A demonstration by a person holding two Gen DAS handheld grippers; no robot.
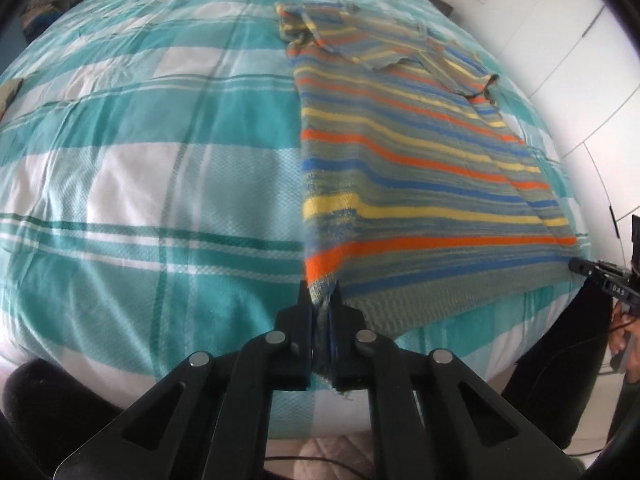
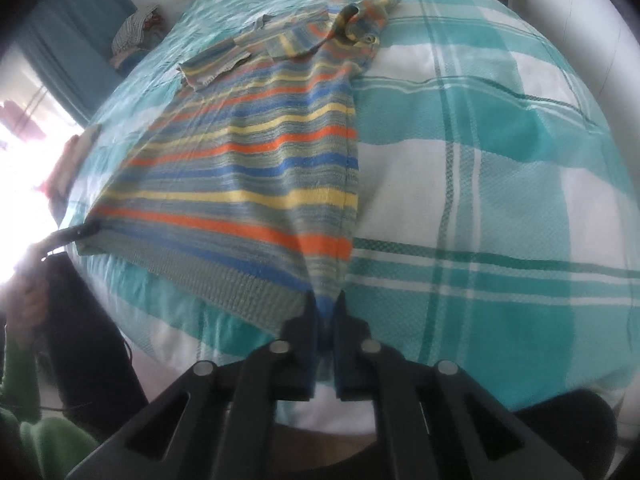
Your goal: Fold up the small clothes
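Now, left to right:
Bed cover (image 1: 140, 184): teal and white check, spread over the bed, filling the left of the scene.
Left tongs (image 1: 320, 300): pinched tight on the near left corner of the striped sweater (image 1: 420, 184), knit bunched between the pads.
Striped sweater: lies flat on the bed cover, ribbed hem (image 1: 440, 292) near, neck end far; orange, yellow and blue bands run across it. A sleeve (image 1: 360, 46) is folded over the far part of the body.
Right tongs (image 2: 326, 304): clamped on the near right corner of the hem, cloth drawn up between the pads.
Hand (image 1: 626, 340): at the right edge of the left wrist view, behind the right tongs.
Wall (image 1: 560, 40): white, far right, beside the bed.
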